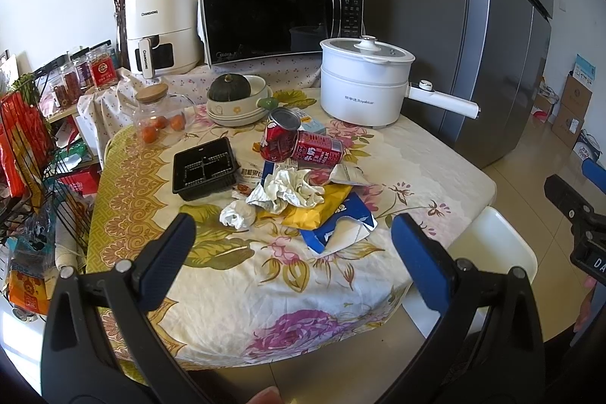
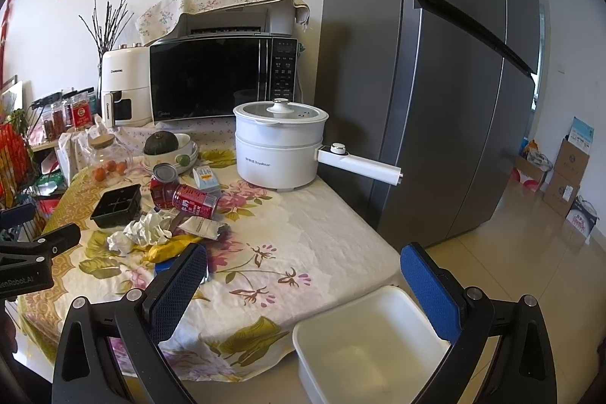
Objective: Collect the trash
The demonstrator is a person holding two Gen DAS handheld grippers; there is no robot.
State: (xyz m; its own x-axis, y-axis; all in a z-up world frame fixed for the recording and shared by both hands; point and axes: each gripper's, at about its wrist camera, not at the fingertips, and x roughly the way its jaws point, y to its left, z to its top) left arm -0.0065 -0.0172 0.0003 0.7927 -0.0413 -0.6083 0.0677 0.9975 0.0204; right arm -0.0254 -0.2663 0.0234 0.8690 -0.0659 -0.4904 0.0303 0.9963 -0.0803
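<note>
Behind trash pile (image 1: 299, 192): pot (image 1: 363, 82), microwave (image 1: 280, 17).

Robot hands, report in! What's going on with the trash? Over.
Left gripper open, right gripper open, both empty. Trash pile untouched on table. White bin empty. Nothing blocking.

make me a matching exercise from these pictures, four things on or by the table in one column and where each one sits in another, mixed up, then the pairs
Things:
1. dark green squash
2. black plastic tray
3. white bin
4. small oranges

Places:
A. inside the glass jar with the wooden lid
B. on the floor at the table's near right corner
C. in the stacked cream bowls in front of the microwave
D. flat on the tablecloth, left of the red cans

Pairs: 1-C, 2-D, 3-B, 4-A
</note>
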